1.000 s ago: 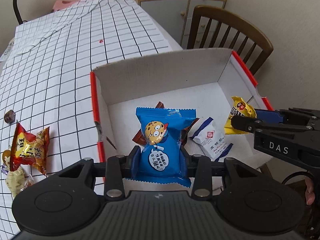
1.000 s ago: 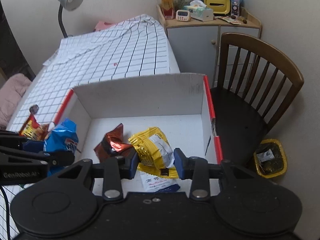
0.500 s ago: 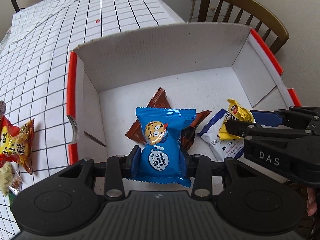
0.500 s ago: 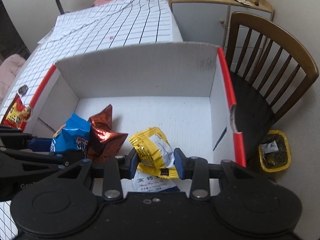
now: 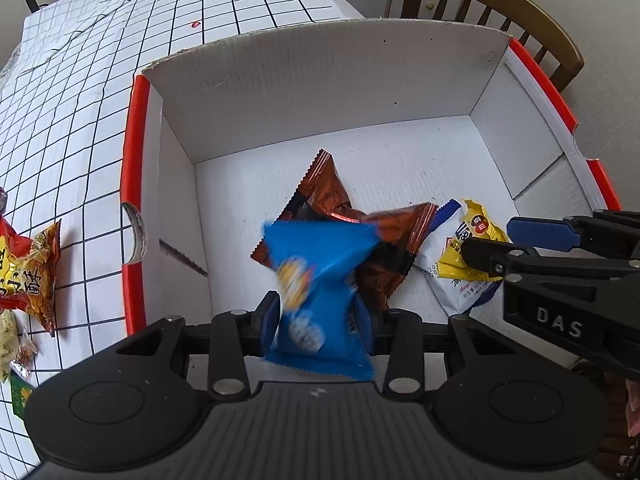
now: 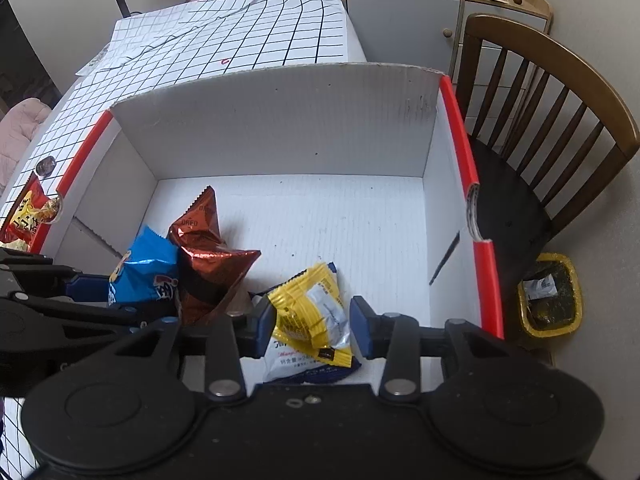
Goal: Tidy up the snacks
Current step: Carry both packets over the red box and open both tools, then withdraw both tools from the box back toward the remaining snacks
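A white cardboard box with red rims (image 5: 136, 152) (image 6: 456, 120) holds brown packets (image 5: 328, 196) (image 6: 208, 264) and a white-blue packet (image 5: 460, 292). My left gripper (image 5: 316, 316) is inside the box with its jaws parted; the blue cookie packet (image 5: 320, 280) (image 6: 144, 272) between them is blurred and tilting free. My right gripper (image 6: 314, 320) is also inside the box with its jaws spread; the yellow packet (image 6: 312, 308) (image 5: 472, 240) sits loose between them on the white-blue packet (image 6: 296, 364).
Red-yellow snack packets (image 5: 28, 268) (image 6: 28, 216) lie on the checked tablecloth (image 5: 80, 92) left of the box. A wooden chair (image 6: 560, 120) and a yellow bin (image 6: 548, 296) stand to the right. A cabinet (image 6: 420, 12) is behind.
Both grippers moved down into the box and opened. The blue packet is slipping out of the left jaws; the yellow packet has come loose from the right jaws.
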